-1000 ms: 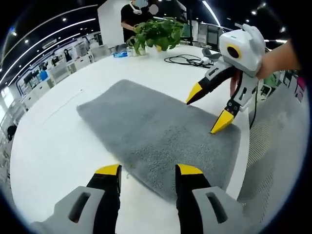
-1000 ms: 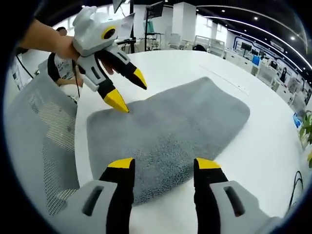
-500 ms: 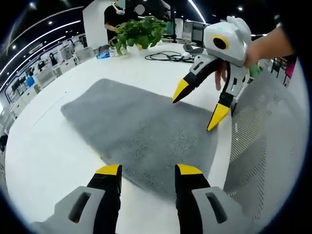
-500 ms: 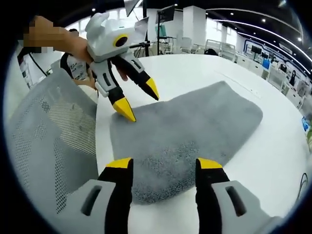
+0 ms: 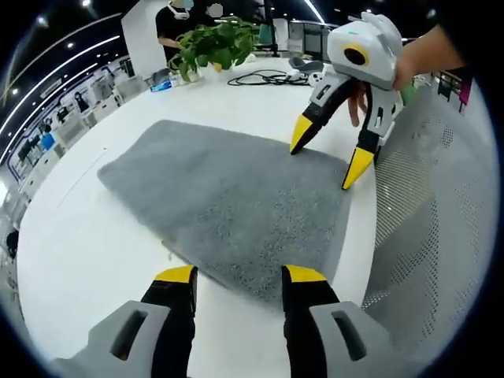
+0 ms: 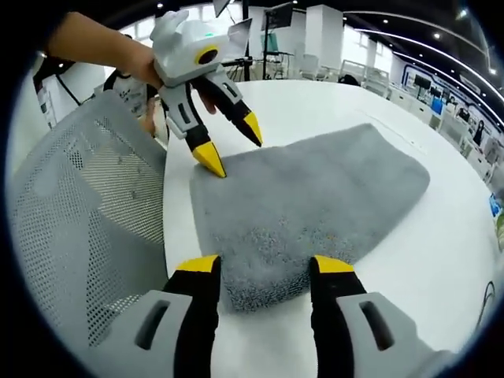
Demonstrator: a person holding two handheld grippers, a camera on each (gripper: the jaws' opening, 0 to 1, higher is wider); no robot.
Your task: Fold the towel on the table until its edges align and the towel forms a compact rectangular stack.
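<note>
White round table (image 5: pixel 87 236) in an open-plan hall; grey mesh chair back (image 6: pixel 87 228) at its near edge. Grey towel (image 5: pixel 228 197) lies flat, unfolded, one short end at that edge. Left gripper (image 5: pixel 240 276) jaws apart, empty, at one near corner. Right gripper (image 6: pixel 264 268) jaws apart, empty, straddling the other corner. Potted plant (image 5: pixel 209 43) and black cable (image 5: pixel 264 77) on the far side

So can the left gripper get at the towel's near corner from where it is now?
Probably yes. The left gripper is open, and the grey towel has its corner lying flat on the white table just ahead of the tips, with nothing between them. The right gripper is at the far corner.
</note>
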